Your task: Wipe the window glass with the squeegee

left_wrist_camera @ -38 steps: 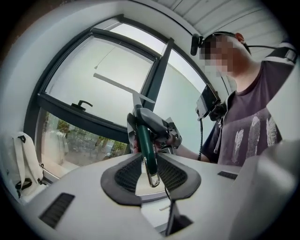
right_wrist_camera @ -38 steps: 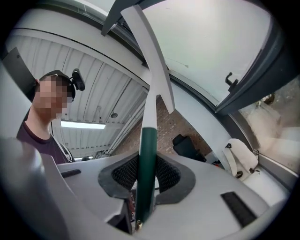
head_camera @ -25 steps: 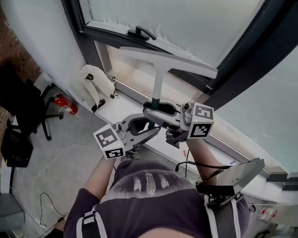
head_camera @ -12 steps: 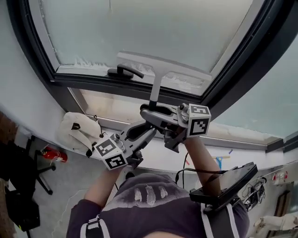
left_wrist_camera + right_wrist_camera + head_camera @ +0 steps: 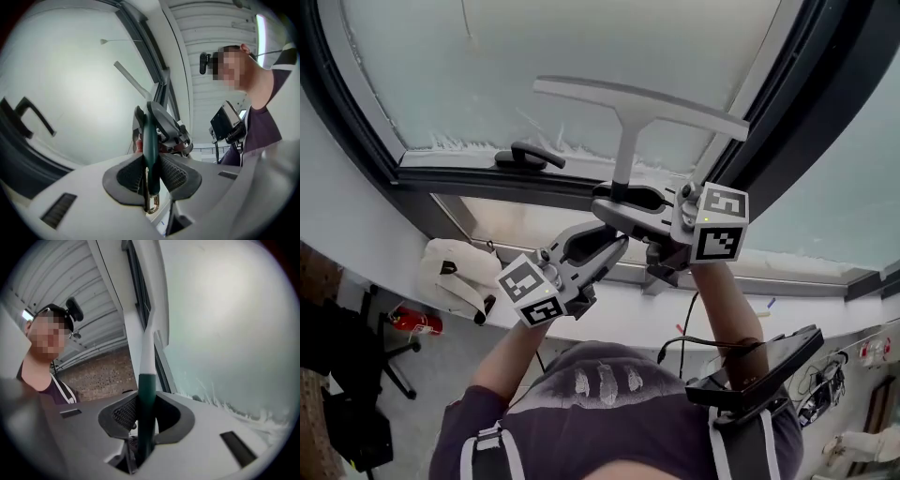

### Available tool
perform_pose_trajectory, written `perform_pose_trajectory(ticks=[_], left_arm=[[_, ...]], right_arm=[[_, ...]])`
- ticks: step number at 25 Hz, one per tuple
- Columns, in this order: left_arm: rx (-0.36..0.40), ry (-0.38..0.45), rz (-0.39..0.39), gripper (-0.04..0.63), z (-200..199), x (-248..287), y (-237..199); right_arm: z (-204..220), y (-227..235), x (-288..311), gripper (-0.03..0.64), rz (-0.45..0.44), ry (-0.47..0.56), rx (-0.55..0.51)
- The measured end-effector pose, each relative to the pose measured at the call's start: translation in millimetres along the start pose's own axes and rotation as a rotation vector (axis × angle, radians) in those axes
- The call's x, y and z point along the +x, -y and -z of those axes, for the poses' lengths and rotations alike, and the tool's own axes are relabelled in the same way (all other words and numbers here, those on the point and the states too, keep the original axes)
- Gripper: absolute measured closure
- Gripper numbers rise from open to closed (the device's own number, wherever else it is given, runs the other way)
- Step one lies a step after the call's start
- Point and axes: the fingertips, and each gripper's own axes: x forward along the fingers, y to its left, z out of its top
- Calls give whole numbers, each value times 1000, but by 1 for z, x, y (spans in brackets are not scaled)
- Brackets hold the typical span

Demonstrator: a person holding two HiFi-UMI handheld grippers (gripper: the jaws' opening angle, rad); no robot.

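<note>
A: Where's the squeegee (image 5: 636, 105)?
B: Up at the window glass (image 5: 534, 56), blade across the lower part of the pane, right of the window handle (image 5: 523, 156). Both pairs of jaws are clamped on its green grip: the right gripper (image 5: 617, 202) farther up, the left gripper (image 5: 605, 246) at the near end.
A: Is the blade touching?
B: Looks so, though I can't be sure from here. For a clean pull I'd press the rubber flat, hold the blade level and draw it straight through the suds (image 5: 478, 142) along the bottom edge
</note>
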Motion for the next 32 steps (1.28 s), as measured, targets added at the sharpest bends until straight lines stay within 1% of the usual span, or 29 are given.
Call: perform_pose_trajectory(ticks=[3,6,8,10,13,15,17,20,21,23,25,27,29,32], left_arm=[[2,53,5,494,-22,31,-3],[30,68,-14,494,-45,55,-19],[38,84,-14,494,-61,65,-30],[55,105,-7,494,-72,68,-31],[80,135,5,494,-83,64,-21],[79,162,12,494,-93,63,-17],[59,192,22,495,-110,65,-20],[21,220,18,497,-131,71,-38],[-2,231,15,497,-133,72,-44],[-71,255,17,498,-131,71,-54],[-136,279,32,499,-129,70,-57],[-179,303,52,499,-126,72,-54],[-204,322,86,499,-127,78,-49],[-185,299,124,499,-127,89,-44]], right_arm=[[-37,9,-12,540,-29,66,-2],[-70,30,-19,540,-25,127,-3],[-90,41,-18,540,-47,154,6],[-101,40,-15,540,-66,168,-4],[-109,26,-14,540,-88,199,-11],[-117,21,-12,540,-91,224,-10],[-133,25,-9,540,-85,256,4],[-155,43,2,540,-59,282,31],[-158,48,6,540,-44,283,35],[-157,55,9,540,-13,296,32],[-154,58,5,535,27,352,17],[-150,57,-4,531,87,403,-8],[-145,52,-15,531,139,411,-35],[-138,48,-31,531,197,422,-65]])
